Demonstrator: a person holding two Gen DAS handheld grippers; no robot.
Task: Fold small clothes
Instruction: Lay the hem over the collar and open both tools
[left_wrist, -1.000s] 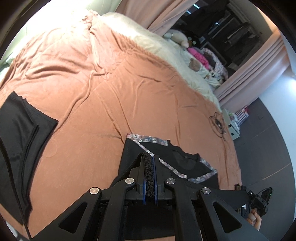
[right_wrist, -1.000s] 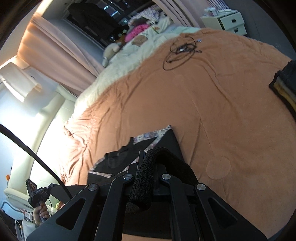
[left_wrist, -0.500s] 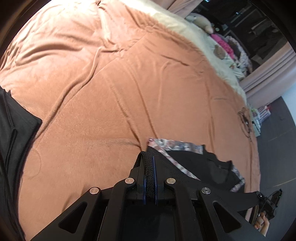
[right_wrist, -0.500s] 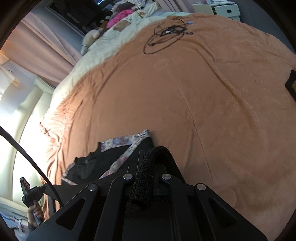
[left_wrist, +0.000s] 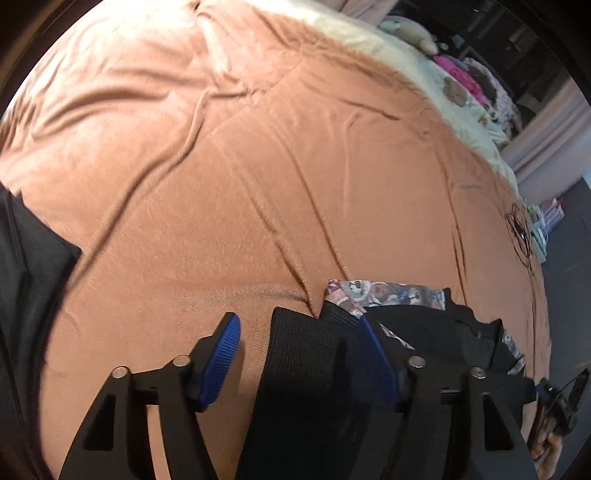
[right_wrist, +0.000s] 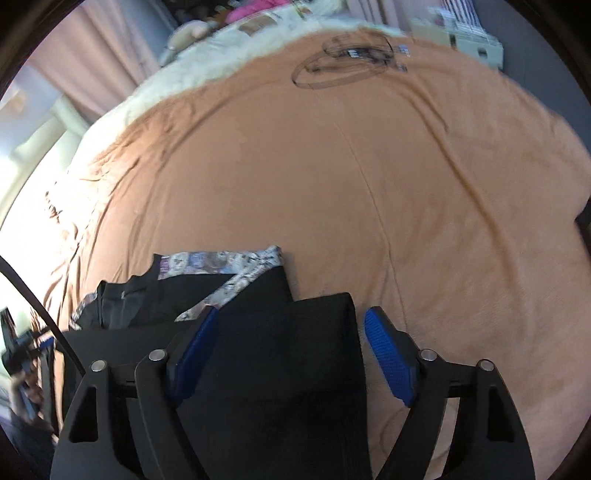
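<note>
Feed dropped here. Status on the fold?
Left gripper, right gripper: jaws opening, pads off cloth. Black garment lying on orange blanket. Nothing obstructing.

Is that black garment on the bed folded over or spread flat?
Folded, partly: the black garment has a doubled black flap lying over its patterned trim. Both sets of jaws are opening, pads off the cloth.

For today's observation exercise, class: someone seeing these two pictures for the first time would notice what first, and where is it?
First, the black garment with patterned trim, lying on the near edge of the orange blanket. The left claw and right claw are both opening, blue pads off the cloth that lies between them. Far across the blanket lies a tangle of cable.
</note>
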